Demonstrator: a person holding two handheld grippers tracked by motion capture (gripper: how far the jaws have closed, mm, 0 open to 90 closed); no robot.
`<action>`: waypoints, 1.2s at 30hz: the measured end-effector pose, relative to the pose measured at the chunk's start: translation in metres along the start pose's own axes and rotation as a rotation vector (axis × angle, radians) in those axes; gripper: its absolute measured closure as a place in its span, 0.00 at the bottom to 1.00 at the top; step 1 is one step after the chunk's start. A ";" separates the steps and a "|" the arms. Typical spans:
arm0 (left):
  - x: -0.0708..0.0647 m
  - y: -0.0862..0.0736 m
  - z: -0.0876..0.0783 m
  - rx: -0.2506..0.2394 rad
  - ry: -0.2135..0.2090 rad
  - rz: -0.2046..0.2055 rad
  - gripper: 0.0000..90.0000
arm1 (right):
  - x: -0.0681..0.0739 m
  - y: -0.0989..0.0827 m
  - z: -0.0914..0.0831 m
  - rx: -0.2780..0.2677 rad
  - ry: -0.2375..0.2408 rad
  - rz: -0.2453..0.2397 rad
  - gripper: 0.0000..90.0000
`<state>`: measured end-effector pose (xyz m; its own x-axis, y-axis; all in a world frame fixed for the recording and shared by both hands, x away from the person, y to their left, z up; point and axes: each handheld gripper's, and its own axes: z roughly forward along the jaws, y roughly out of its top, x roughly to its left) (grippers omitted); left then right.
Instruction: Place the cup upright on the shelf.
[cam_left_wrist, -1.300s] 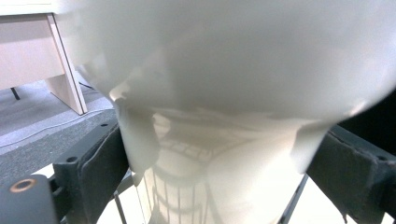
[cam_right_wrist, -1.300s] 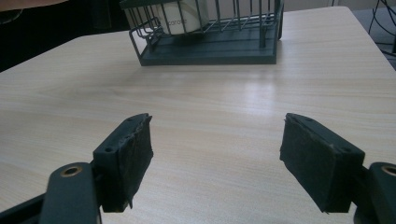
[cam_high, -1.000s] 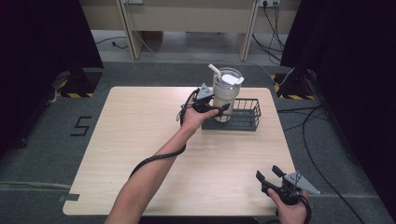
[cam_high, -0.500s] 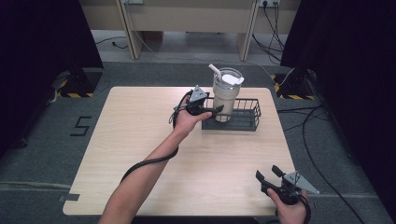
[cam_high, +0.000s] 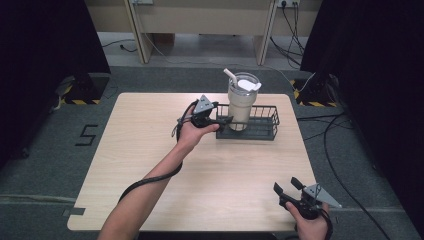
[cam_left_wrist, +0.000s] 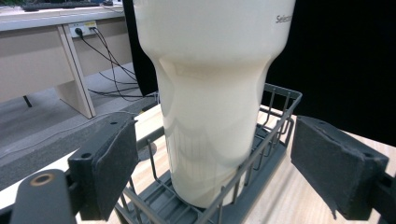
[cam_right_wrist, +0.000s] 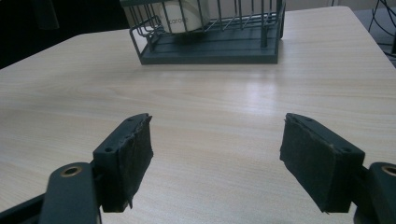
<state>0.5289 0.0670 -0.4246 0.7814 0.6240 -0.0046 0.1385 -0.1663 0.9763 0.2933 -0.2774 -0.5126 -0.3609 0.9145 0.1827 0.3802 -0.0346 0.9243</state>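
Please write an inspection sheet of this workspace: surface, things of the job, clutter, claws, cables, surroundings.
Surface: light wooden table, bare around the rack.
Job's things: cream tumbler with lid and straw stands upright in the left end of the dark wire rack.
Clutter: nothing seen.
Claws: left claw open, its jaws either side of the tumbler at the rack, not touching it; right claw open, apart, above the table's near right corner.
Cables: black cable trails along the left forearm; more on the floor at right.
Surroundings: dark curtains, grey floor, desk legs behind.
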 end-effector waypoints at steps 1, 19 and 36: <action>0.000 -0.001 -0.002 -0.001 0.001 0.002 0.16 | 0.000 0.000 0.000 -0.002 0.001 0.001 0.28; 0.005 -0.015 -0.045 0.010 0.020 0.000 0.16 | 0.000 0.000 0.000 -0.002 -0.008 -0.003 0.28; 0.006 -0.031 -0.091 0.003 0.041 0.006 0.16 | 0.001 0.000 0.000 -0.002 -0.014 -0.001 0.28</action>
<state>0.4736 0.1451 -0.4352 0.7564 0.6541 0.0102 0.1361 -0.1726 0.9755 0.2926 -0.2767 -0.5120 -0.3496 0.9199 0.1777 0.3785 -0.0348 0.9249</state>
